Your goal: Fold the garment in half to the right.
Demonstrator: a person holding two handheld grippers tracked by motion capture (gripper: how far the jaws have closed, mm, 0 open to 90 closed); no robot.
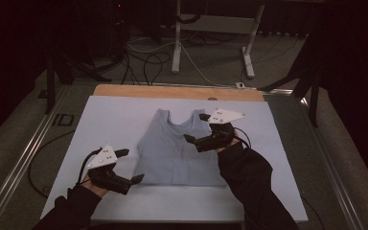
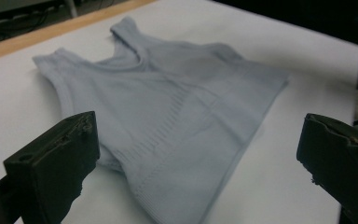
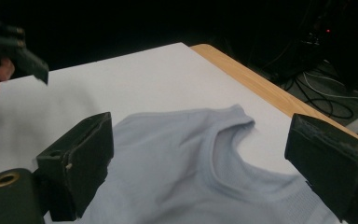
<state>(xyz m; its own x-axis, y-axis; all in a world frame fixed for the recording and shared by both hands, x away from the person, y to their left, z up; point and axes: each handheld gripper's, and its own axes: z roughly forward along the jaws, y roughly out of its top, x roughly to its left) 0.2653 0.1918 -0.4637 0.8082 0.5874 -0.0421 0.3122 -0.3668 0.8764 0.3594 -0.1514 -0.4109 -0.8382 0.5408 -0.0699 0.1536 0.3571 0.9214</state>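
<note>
Pale blue tank top (image 1: 177,151) lying flat mid-table (image 1: 115,115), straps toward the far wooden edge; right claw (image 1: 197,127) hovers over its right strap, jaws wide, holding nothing; left claw (image 1: 130,166) sits beside the near-left hem corner, also wide open and empty.

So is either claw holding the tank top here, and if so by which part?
Nothing is held. The left claw is open near the tank top's lower left corner, and the right claw is open above its right shoulder strap.
</note>
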